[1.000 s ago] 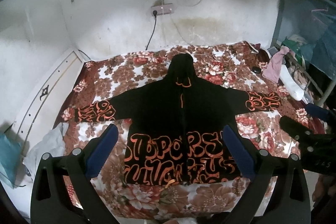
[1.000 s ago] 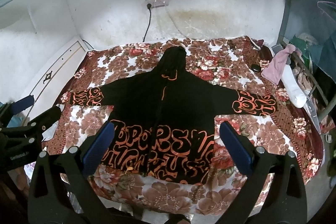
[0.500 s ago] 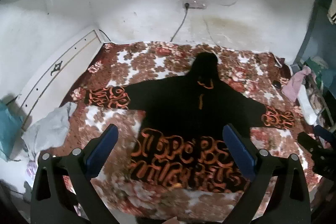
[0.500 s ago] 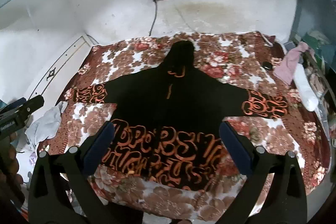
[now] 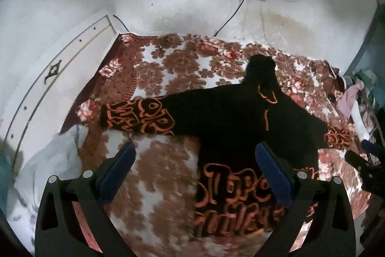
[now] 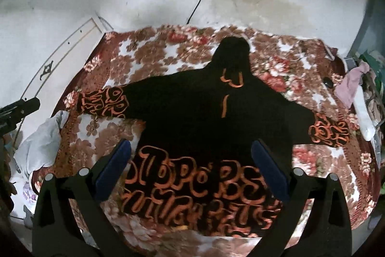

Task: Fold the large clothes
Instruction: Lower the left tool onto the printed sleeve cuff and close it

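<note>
Two hand-held grippers, left (image 5: 193, 157) and right (image 6: 191, 152), hover spread over the black hoodie (image 6: 216, 122) on the bed (image 6: 324, 160); only the right view shows both sleeves whole.

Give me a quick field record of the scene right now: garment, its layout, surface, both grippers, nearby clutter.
garment: black hoodie with orange lettering
layout: spread flat, front up, sleeves out to both sides, hood toward the wall
surface: floral blanket on a bed
left gripper: open, holding nothing, above the blanket near the hoodie's left sleeve
right gripper: open, holding nothing, over the hoodie's lower front
clutter: white cloth at the bed's left edge; pink cloth at the right
fold: not yet started
</note>
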The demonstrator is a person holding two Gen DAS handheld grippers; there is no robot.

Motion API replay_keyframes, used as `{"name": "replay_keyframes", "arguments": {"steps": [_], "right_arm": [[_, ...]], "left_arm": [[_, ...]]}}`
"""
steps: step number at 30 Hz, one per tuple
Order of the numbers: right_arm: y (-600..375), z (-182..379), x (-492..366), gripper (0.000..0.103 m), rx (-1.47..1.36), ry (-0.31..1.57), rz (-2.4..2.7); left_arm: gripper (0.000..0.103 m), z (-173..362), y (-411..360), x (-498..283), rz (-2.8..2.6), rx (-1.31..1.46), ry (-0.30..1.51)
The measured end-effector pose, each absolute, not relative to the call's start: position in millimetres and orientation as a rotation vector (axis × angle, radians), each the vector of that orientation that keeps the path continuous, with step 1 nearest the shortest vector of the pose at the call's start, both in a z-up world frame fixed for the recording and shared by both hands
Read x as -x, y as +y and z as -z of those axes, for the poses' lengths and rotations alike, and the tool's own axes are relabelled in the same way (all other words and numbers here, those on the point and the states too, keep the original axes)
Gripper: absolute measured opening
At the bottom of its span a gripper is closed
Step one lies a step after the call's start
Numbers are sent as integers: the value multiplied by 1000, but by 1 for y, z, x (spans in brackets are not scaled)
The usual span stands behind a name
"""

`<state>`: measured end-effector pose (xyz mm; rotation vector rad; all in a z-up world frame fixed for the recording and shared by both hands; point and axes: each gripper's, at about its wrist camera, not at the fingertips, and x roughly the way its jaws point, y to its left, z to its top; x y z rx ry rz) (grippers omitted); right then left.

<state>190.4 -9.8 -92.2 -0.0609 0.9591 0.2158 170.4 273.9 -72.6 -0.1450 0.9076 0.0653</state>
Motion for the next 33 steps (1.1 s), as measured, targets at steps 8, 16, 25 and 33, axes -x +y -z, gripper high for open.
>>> {"name": "replay_keyframes", "arguments": {"steps": [8, 16, 25, 33], "right_arm": [[80, 150, -234, 98, 126, 969, -216], [154, 234, -272, 98, 187, 1006, -314], [207, 337, -311, 98, 348, 1021, -345], [246, 420, -338, 98, 590, 956, -392]], "left_arm": [[98, 136, 368, -211, -33, 202, 945], [98, 230, 452, -239, -166, 375, 940], [98, 351, 549, -274, -218, 594, 892], [98, 435, 626, -313, -212, 908, 822]]}}
